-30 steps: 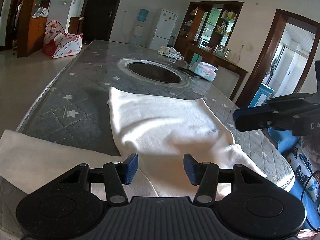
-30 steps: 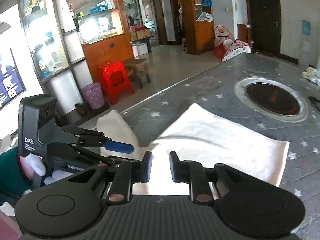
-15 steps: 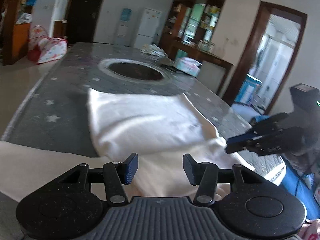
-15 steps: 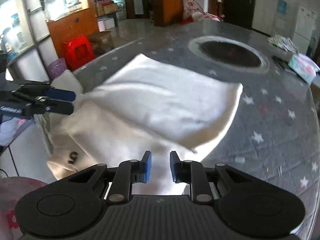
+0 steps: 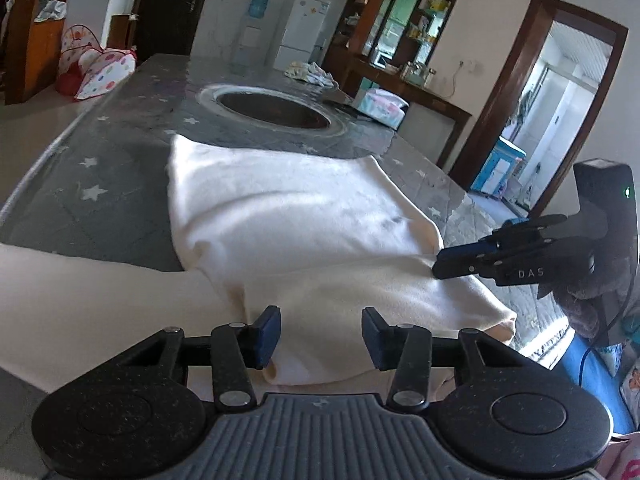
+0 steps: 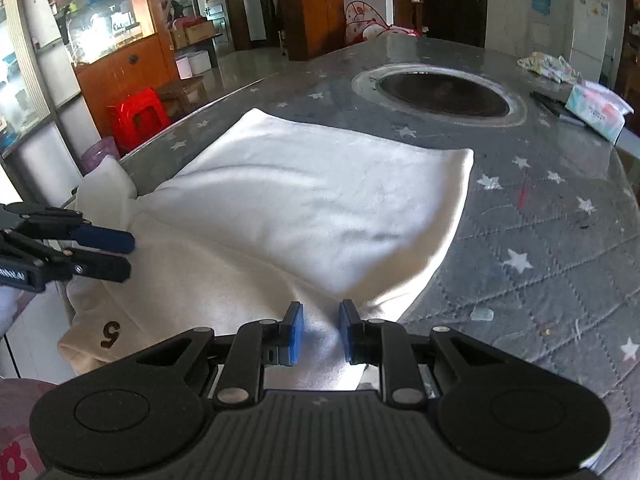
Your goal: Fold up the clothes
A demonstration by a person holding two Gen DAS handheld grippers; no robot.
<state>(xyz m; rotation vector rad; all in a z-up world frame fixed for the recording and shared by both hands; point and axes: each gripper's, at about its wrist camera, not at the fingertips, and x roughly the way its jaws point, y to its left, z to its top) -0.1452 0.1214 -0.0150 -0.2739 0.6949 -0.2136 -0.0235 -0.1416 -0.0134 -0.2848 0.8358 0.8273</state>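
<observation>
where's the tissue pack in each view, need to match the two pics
Left wrist: tissue pack sits upper centre-right, on the table's far side, just right of the round hole.
Right wrist: tissue pack sits at the right edge, upper part, right of the same hole.
Shared landmark: the round hole in the table.

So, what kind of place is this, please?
Probably a home's living and dining room: a white fridge, a polka-dot play tent, and a big table with a star-patterned cover.
</observation>
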